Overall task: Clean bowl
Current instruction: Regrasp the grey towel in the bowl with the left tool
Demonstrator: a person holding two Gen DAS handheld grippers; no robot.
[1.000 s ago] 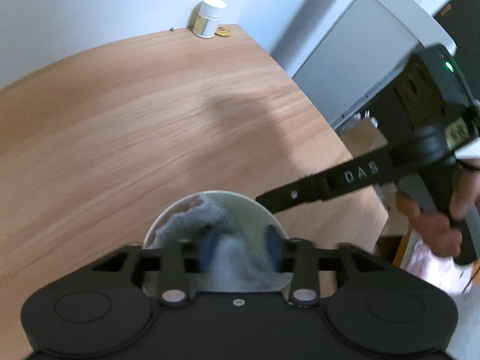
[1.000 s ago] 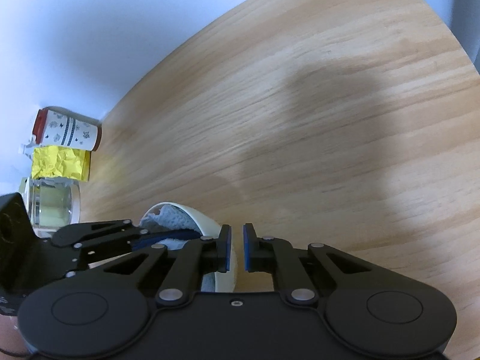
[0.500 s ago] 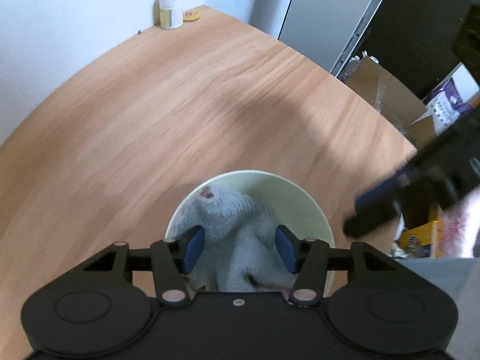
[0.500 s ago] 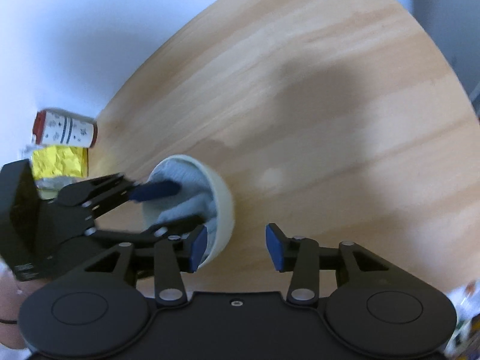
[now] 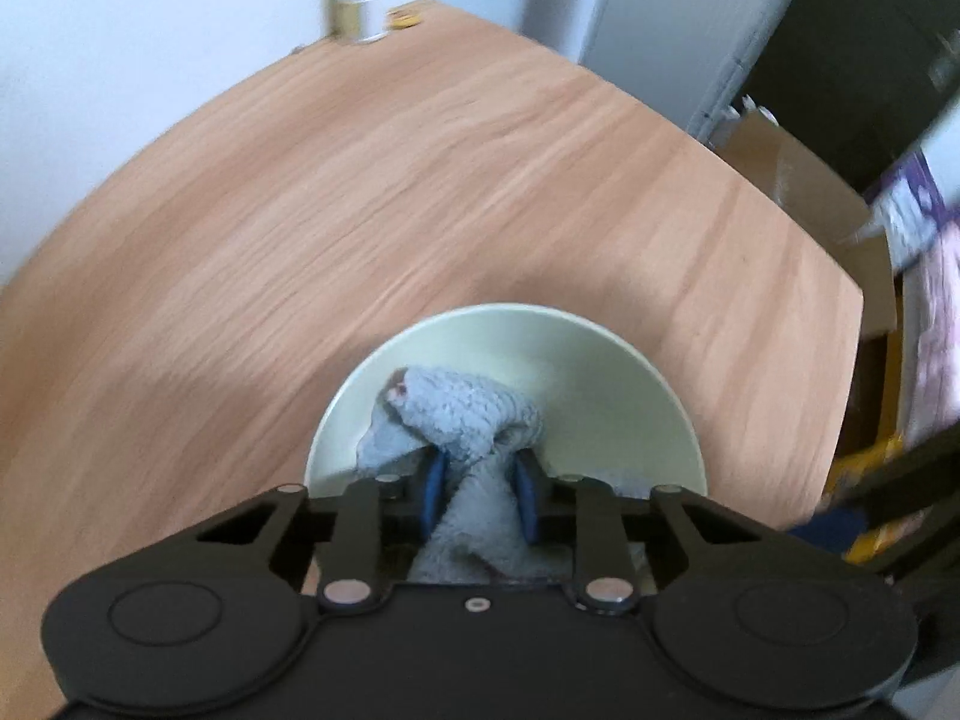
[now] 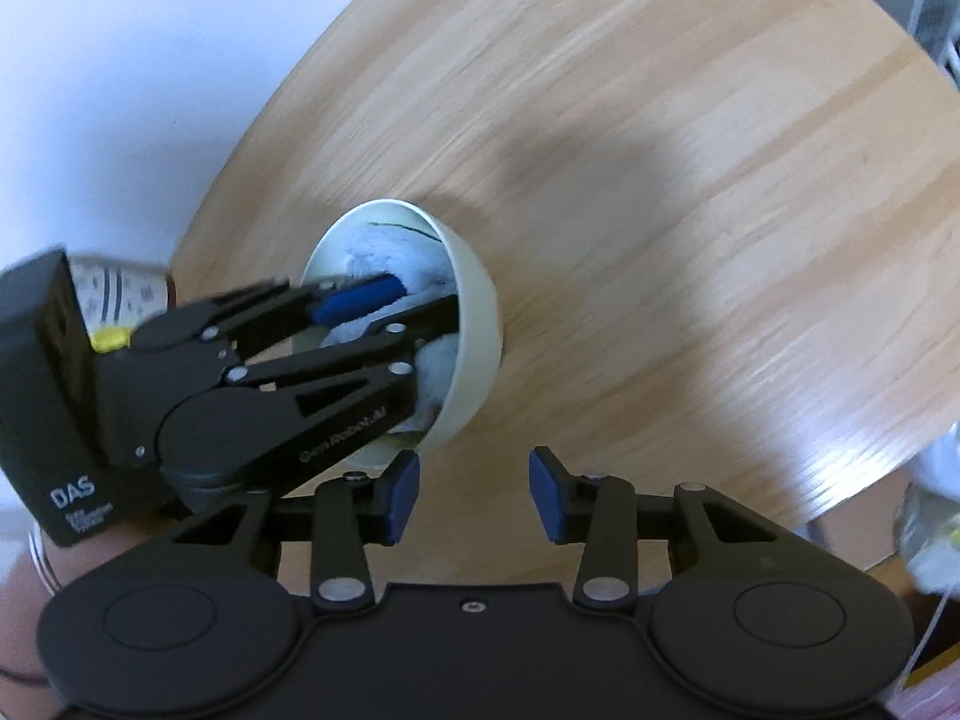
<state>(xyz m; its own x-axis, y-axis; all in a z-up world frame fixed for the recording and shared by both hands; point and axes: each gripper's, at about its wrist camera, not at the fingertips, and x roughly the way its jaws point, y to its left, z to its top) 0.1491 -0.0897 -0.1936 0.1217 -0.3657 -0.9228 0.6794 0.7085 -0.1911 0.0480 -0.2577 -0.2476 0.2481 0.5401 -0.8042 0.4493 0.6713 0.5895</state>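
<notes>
A pale cream bowl (image 5: 606, 384) sits on the wooden table near its front edge; it also shows in the right wrist view (image 6: 477, 324). A grey-blue fluffy cloth (image 5: 462, 414) lies bunched inside it. My left gripper (image 5: 477, 495) reaches into the bowl and is shut on the cloth, which is pinched between its blue pads. In the right wrist view my left gripper (image 6: 408, 300) enters the bowl from the left. My right gripper (image 6: 471, 495) is open and empty, drawn back just in front of the bowl.
A white jar (image 5: 360, 0) stands at the table's far edge by the wall. A patterned cup (image 6: 117, 291) lies at the left behind my left gripper. Cardboard boxes (image 5: 792, 168) and clutter sit on the floor beyond the table's right edge.
My right gripper let go of the bowl's rim, opened and pulled back. My left gripper opened, then closed again on the cloth inside the bowl.
</notes>
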